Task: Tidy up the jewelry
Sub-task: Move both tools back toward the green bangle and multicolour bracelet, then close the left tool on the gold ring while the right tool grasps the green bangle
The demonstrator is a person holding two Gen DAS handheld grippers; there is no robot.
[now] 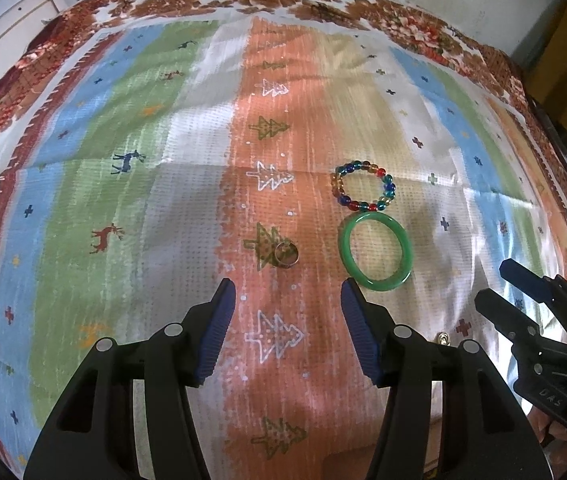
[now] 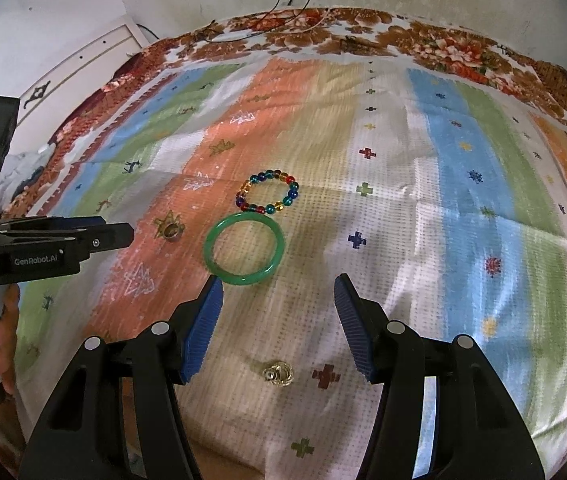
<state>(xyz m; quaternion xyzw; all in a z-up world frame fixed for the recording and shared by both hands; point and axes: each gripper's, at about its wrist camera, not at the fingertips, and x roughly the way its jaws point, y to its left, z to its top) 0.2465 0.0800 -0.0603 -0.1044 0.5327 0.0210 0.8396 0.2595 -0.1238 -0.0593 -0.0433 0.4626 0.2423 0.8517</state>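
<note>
Striped cloth [image 2: 463, 168] with trees, deer and crosses, spread over a floral bedspread [image 2: 423, 36]. Both claws empty, hovering above the near part of the cloth: left gripper [image 1: 288, 298] spread wide, nothing between the blue pads [image 1: 219, 328]; right gripper [image 2: 278, 294] likewise wide apart and holding nothing. Green bangle [image 2: 244, 253] flat on the cloth, just ahead of the right fingertips. Beaded bracelet [image 2: 268, 191] (multicoloured) touching the bangle's far edge. Metal ring [image 1: 285, 255] on the orange stripe, directly ahead of the left claw. Small gold piece [image 2: 278, 374], kind unclear, below the right claw, between its fingers.
</note>
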